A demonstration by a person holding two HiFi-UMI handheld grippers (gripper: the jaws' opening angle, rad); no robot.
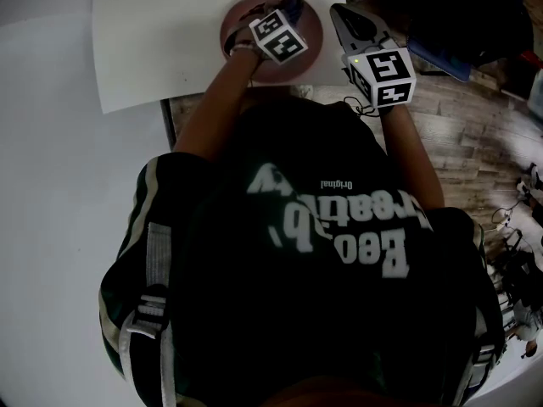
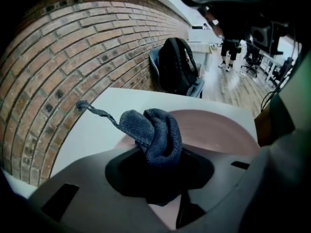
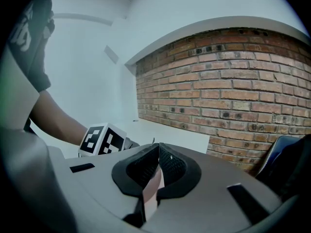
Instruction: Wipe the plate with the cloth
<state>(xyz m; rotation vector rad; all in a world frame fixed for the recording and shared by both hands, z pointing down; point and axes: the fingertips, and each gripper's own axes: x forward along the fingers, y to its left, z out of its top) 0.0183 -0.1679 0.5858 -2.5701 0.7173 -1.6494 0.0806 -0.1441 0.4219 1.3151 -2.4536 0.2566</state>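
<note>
Cloth [image 2: 155,135], a blue-grey ribbed knit, sits bunched into a soft rounded wad with one frayed strand trailing off to the left. The left tongs [image 2: 158,171] are clamped on its lower part, their dark pads closed around the fabric. The wad hangs over the near part of the plate [image 2: 214,127], though I cannot tell whether it touches the surface.

The plate is round, shallow and smooth, a dusty matte pink. It lies flat on a white table [image 1: 161,41], near the table's front edge in the head view. The right tongs [image 3: 158,152] come at its right side. Their textured black pads meet at the tips, and a thin pink strip of the plate's rim [image 3: 151,193] shows pinched between them lower down.

Each tool has a smooth grey shell around its pads and carries a white cube printed with black square markers. The cube of the left tool [image 3: 102,140] shows in the right gripper view, with the person's bare forearm [image 3: 58,120] behind it.

A curved wall of rough red-brown brick [image 2: 73,57] with pale mortar lines rises behind the table. A black backpack [image 2: 175,72] rests on a bluish chair beyond the table's far end. Wood-plank flooring [image 1: 458,134] runs to the right of the table. The person wears a dark shirt with pale lettering [image 1: 331,219].
</note>
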